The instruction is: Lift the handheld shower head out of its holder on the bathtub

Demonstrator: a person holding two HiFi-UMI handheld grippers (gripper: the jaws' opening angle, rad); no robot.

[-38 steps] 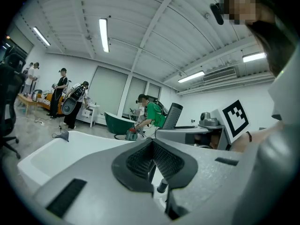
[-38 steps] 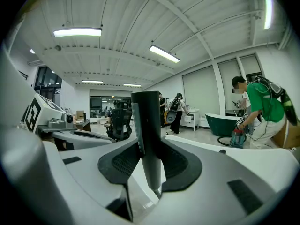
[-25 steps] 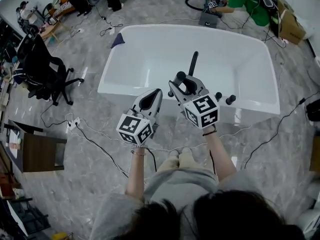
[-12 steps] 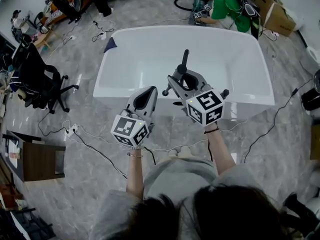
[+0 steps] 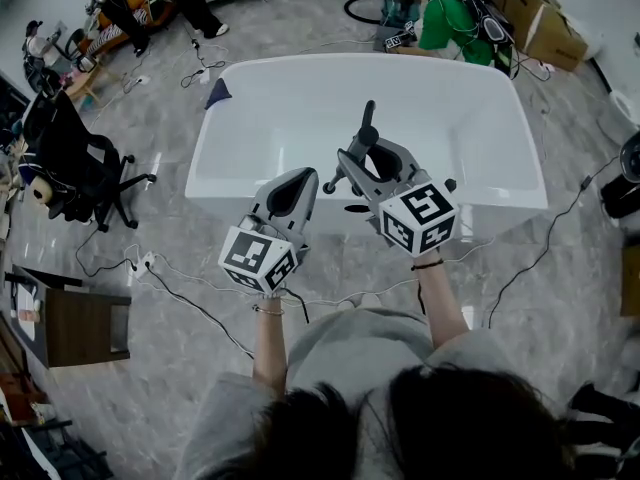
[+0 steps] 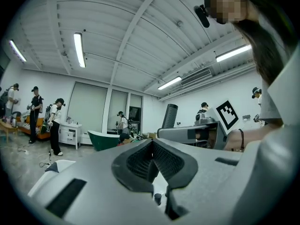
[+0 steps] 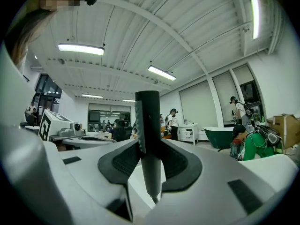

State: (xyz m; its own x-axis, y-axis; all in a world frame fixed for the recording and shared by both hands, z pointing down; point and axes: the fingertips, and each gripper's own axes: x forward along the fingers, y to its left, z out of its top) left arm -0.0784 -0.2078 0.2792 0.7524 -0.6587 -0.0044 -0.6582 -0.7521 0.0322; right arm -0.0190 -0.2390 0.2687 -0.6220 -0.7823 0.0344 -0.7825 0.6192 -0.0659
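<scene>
An office chair (image 5: 75, 163) stands left of the white bathtub (image 5: 230, 196), with open floor between them. Above the bathtub's near rim, the left gripper (image 5: 300, 178) has its jaws together and holds nothing. Just to its right, the right gripper (image 5: 365, 160) is clamped on the black shower head (image 5: 368, 123), upright over the bathtub's basin.

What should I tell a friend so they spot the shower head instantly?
Find the big white bathtub in the middle of the floor. Over its near rim, the jaws of the right gripper clamp the shower head: the only slim, dark, upright wand there.
</scene>
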